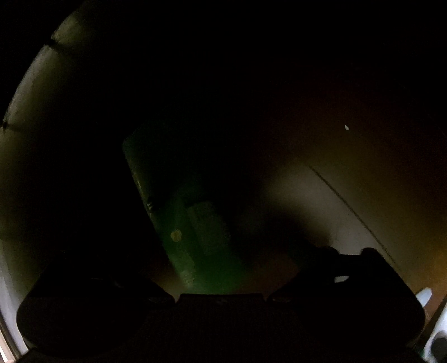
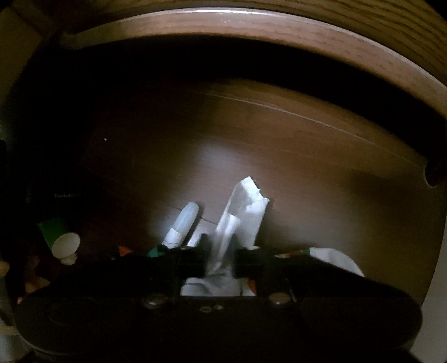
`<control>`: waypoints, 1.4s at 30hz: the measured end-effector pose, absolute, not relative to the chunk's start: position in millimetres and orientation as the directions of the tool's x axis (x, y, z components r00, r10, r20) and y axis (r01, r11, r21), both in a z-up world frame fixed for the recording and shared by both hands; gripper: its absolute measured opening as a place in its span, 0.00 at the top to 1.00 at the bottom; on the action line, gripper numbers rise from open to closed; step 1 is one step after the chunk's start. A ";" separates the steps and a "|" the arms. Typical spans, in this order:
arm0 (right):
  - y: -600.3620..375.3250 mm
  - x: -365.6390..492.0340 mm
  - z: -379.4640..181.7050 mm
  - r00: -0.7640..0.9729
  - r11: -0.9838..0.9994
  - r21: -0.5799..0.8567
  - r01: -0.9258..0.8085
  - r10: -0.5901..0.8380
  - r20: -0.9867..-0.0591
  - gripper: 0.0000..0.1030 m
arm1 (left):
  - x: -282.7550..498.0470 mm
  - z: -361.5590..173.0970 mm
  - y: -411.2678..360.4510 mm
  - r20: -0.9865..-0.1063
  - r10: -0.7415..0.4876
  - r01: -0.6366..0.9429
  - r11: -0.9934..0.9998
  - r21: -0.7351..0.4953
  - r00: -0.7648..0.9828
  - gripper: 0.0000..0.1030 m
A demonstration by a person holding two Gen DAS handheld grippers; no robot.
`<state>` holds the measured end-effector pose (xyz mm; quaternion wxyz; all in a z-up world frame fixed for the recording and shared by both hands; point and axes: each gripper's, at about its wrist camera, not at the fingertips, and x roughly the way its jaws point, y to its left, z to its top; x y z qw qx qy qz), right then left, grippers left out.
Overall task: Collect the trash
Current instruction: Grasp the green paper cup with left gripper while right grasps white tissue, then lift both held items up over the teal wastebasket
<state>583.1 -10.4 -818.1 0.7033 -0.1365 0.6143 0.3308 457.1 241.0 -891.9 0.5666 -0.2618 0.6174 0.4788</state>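
In the right wrist view my right gripper (image 2: 220, 259) is shut on a crumpled white paper wrapper (image 2: 240, 212) that sticks up between the fingers over a dark wooden surface (image 2: 307, 156). A white tube with a clear cap (image 2: 184, 220) lies just left of the wrapper. A green tube with a white cap (image 2: 60, 237) lies at the far left. The left wrist view is very dark. A green object (image 1: 192, 231) lies between the dim shapes of my left gripper's fingers (image 1: 321, 268); whether they touch it is hidden by the dark.
A wooden shelf edge (image 2: 251, 25) curves over the surface in the right wrist view. More white paper (image 2: 335, 259) and small coloured bits lie behind the right fingers. A pale wall panel (image 1: 30, 92) shows at the left of the left wrist view.
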 end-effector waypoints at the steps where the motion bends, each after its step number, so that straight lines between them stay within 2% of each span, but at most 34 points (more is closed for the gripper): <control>1: -11.3 582.1 -816.6 0.033 0.742 0.212 -0.636 0.301 -0.953 0.97 | 458.7 -891.8 240.7 -0.951 0.219 -0.861 0.416 0.294 -0.218 0.28; 8: -22.3 574.4 -806.6 0.067 0.749 0.220 -0.625 0.331 -0.941 1.00 | 450.0 -898.0 233.6 -0.952 0.201 -0.854 0.427 0.299 -0.232 0.42; 12: -28.9 574.4 -798.3 0.087 0.761 0.239 -0.604 0.360 -0.929 1.00 | 464.1 -894.8 225.5 -0.948 0.220 -0.832 0.462 0.308 -0.228 0.43; 17: -47.0 567.1 -773.6 0.115 0.787 0.269 -0.556 0.393 -0.913 1.00 | 458.9 -884.6 213.8 -0.965 0.173 -0.829 0.495 0.259 -0.197 0.45; 23: -67.2 548.0 -738.9 0.155 0.799 0.278 -0.533 0.415 -0.897 1.00 | 458.7 -856.3 197.0 -0.979 0.154 -0.800 0.567 0.196 -0.131 0.46; 32: -98.6 523.6 -694.8 0.157 0.832 0.341 -0.437 0.445 -0.882 1.00 | 426.3 -795.9 195.6 -1.000 0.016 -0.828 0.560 0.028 -0.023 0.49; 42: -120.8 489.6 -630.9 0.175 0.843 0.358 -0.402 0.454 -0.874 1.00 | 409.5 -726.3 191.4 -0.999 -0.028 -0.831 0.556 -0.035 0.023 0.53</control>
